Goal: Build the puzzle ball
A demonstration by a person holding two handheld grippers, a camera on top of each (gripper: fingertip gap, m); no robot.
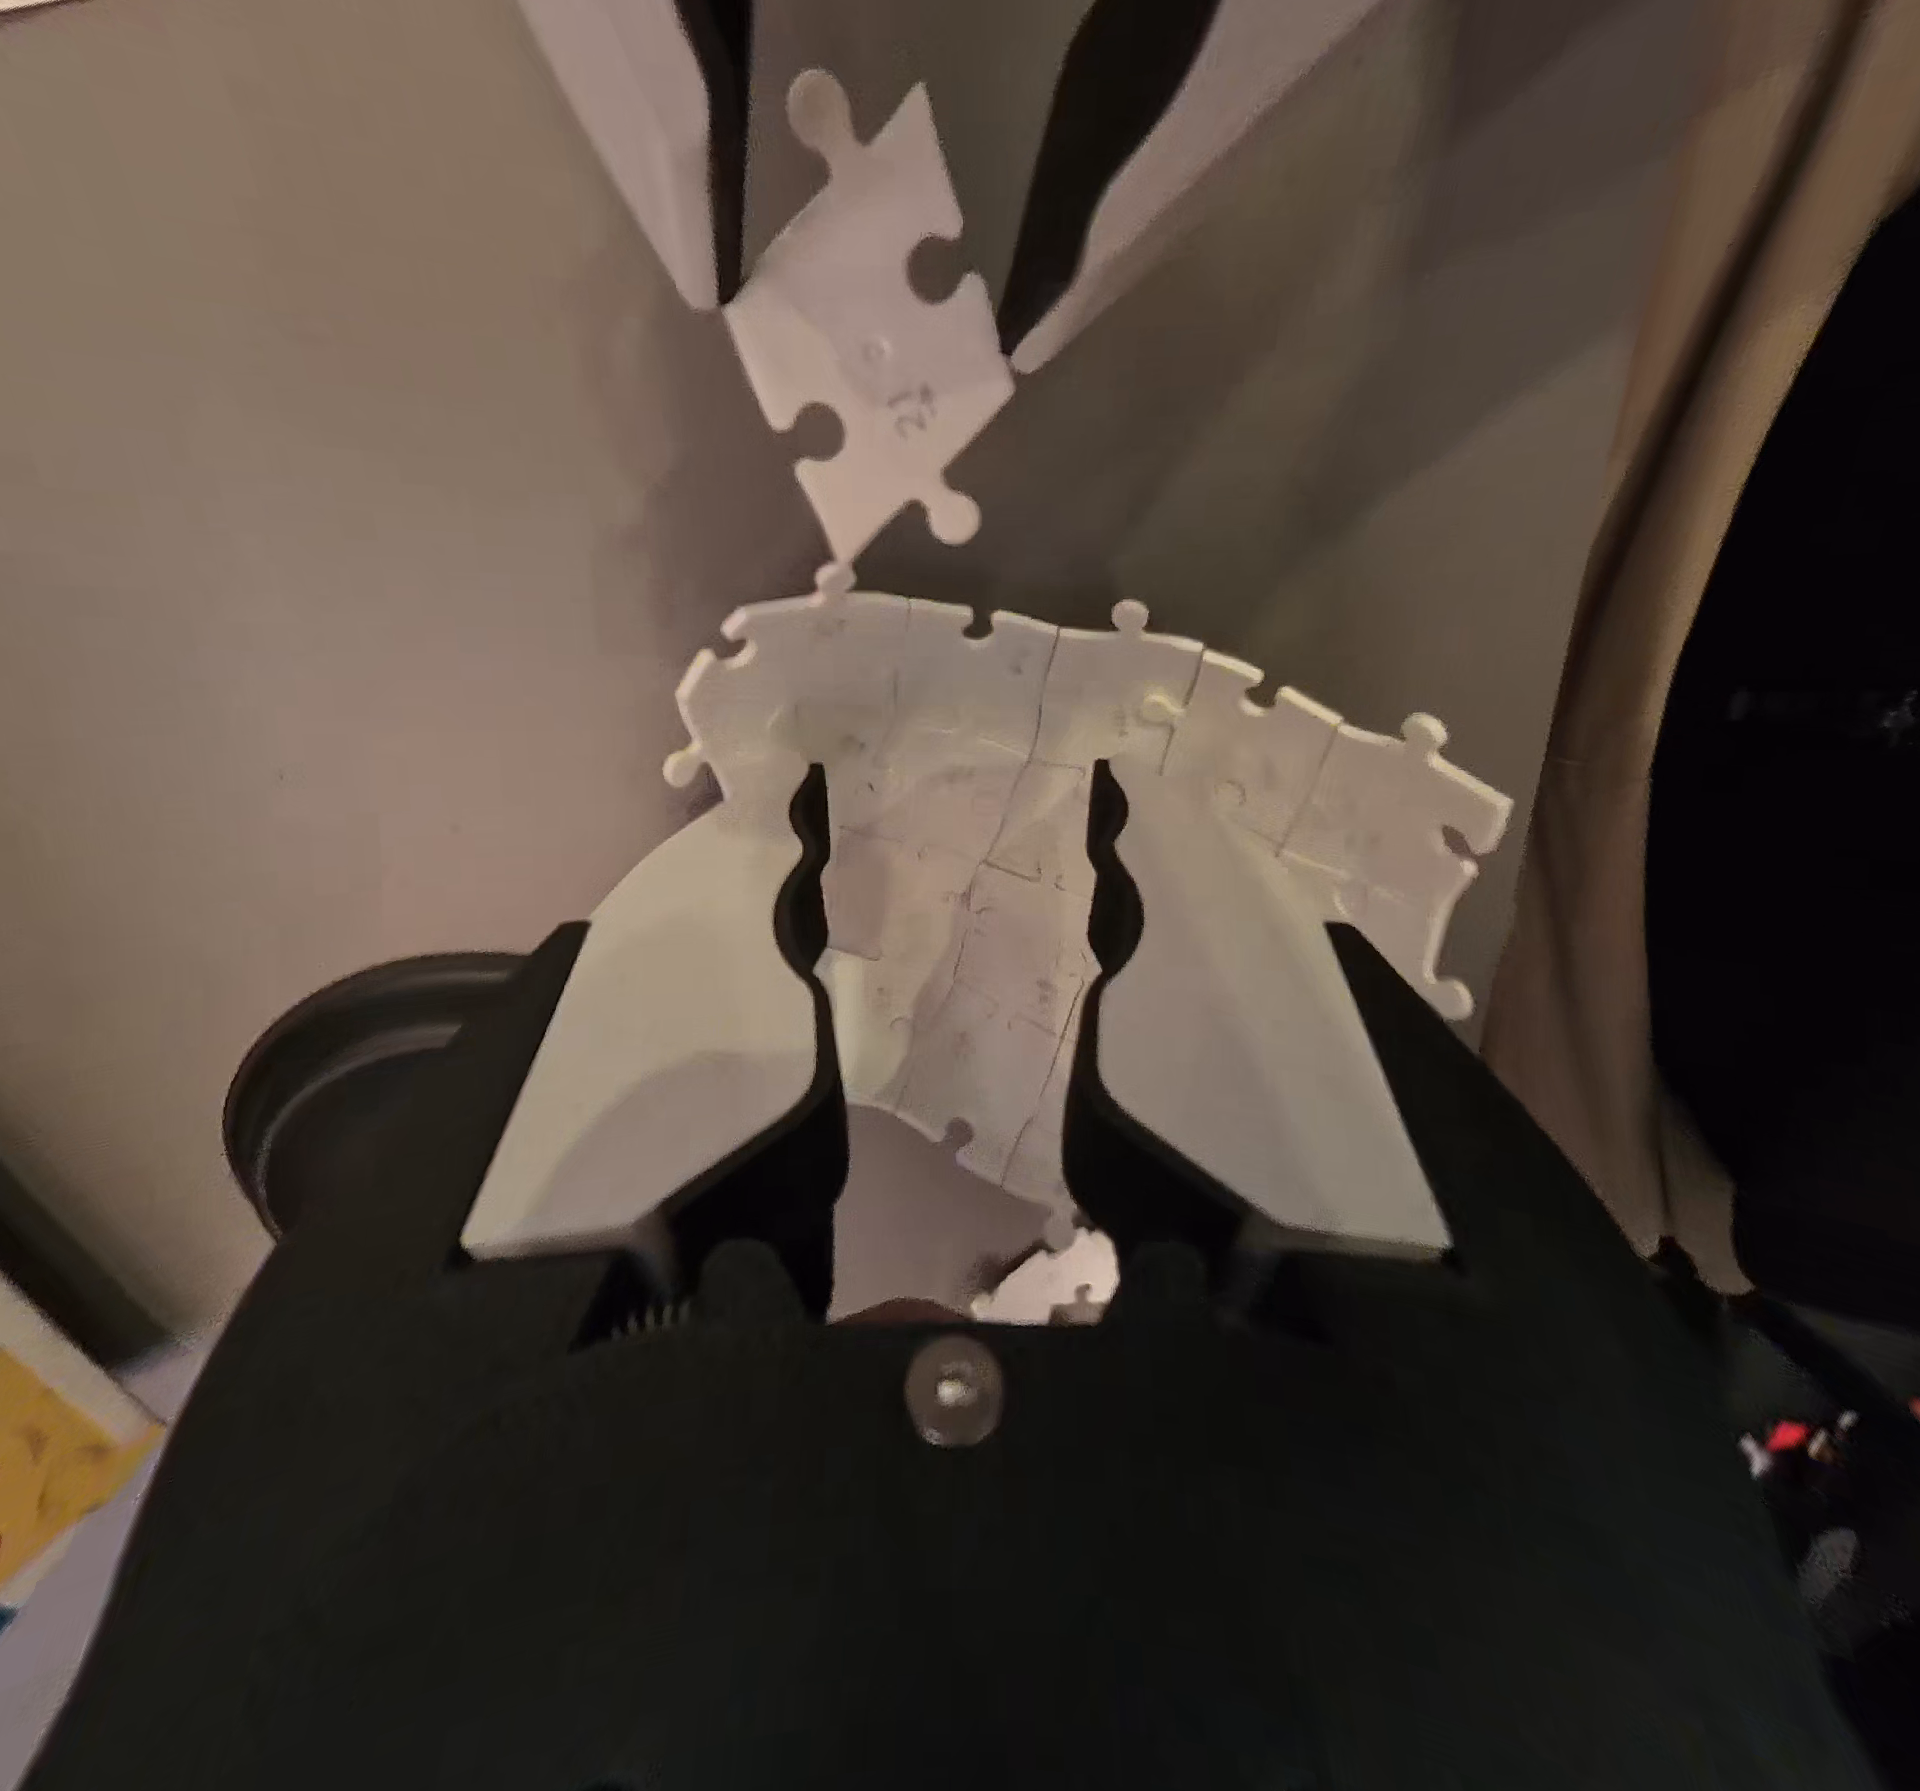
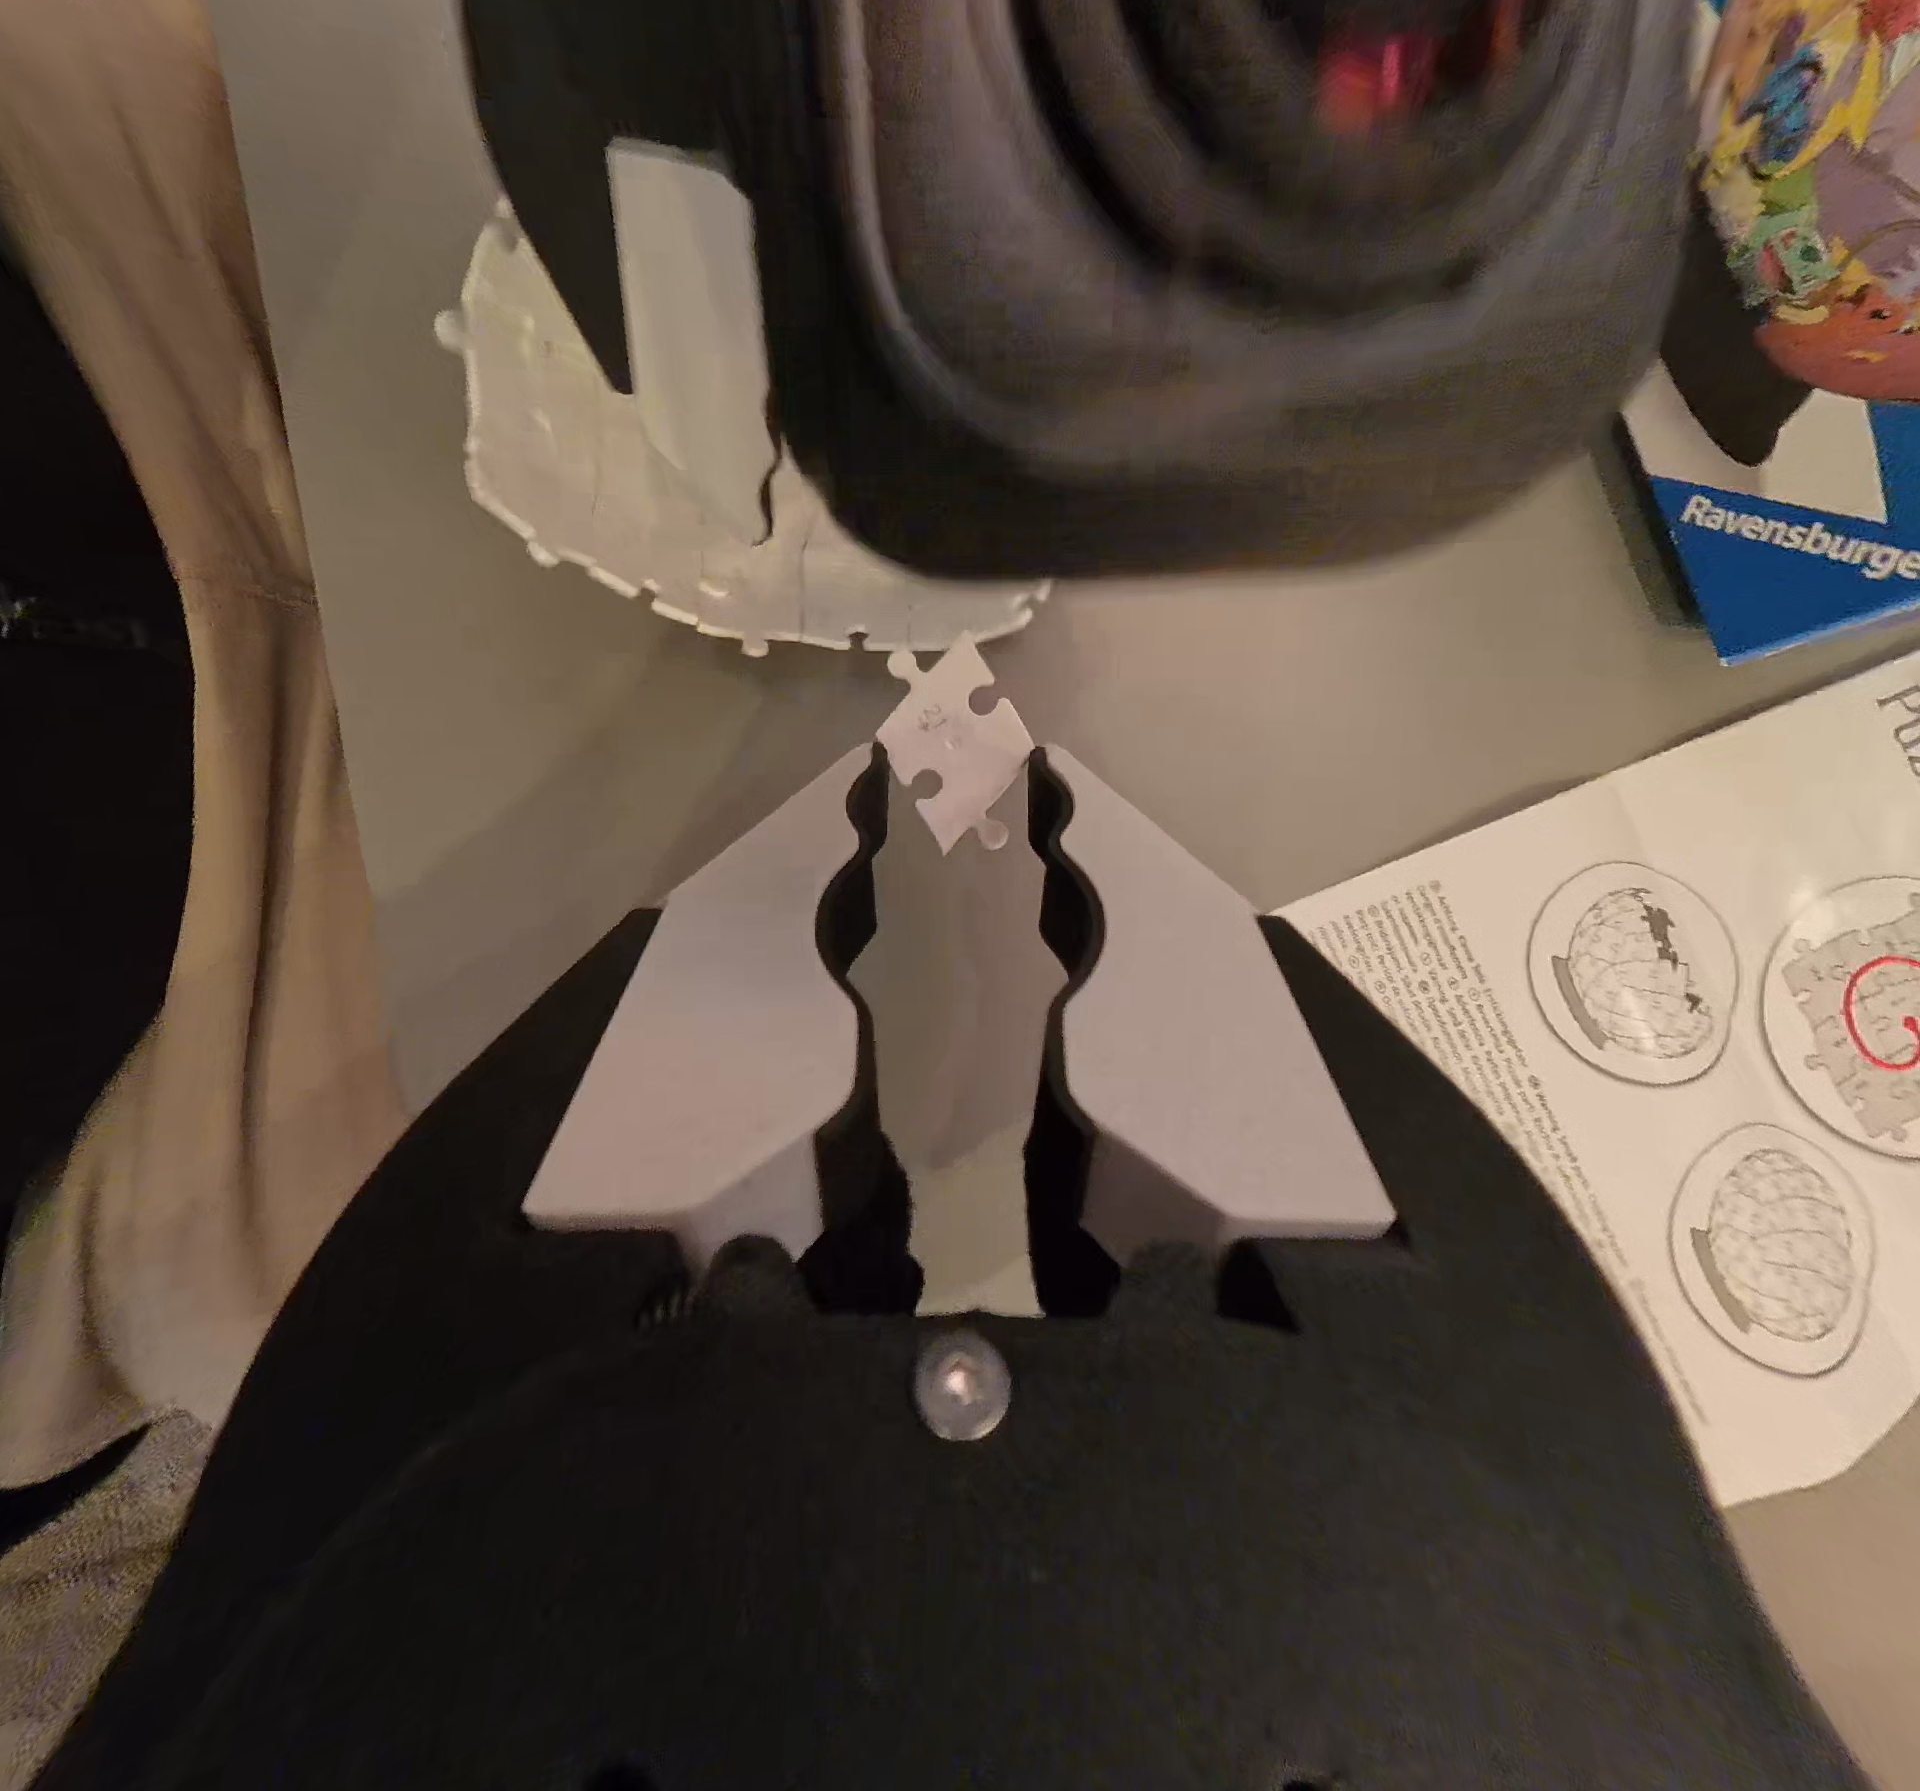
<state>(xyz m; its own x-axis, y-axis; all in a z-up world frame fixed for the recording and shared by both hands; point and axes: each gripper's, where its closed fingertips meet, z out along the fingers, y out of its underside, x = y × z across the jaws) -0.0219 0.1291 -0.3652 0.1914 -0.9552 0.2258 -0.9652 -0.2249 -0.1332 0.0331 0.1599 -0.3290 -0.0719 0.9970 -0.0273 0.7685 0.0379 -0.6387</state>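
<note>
My left gripper (image 1: pixel 956 806) is shut on a partly built white puzzle ball shell (image 1: pixel 1049 702), a curved sheet of joined pieces that fans out past both fingers. My right gripper (image 1: pixel 871 328) comes in from above, shut on a single white puzzle piece (image 1: pixel 883 318). The piece's lower corner almost touches the shell's top left edge. In the right wrist view my right gripper (image 2: pixel 958 754) holds the piece (image 2: pixel 951 744) at its tips, just below the shell's rim (image 2: pixel 582 494). The left gripper's blurred black body (image 2: pixel 1195 235) hides much of the shell.
A blue puzzle box (image 2: pixel 1818 515) with a colourful picture stands at the right, with a printed instruction sheet (image 2: pixel 1662 1066) in front of it on the grey table (image 2: pixel 1247 702). Beige cloth (image 2: pixel 156 598) hangs at the left. A black round stand (image 1: pixel 343 1066) sits below the left gripper. The gap from one gripper's tips to the other's is roughly 7 cm.
</note>
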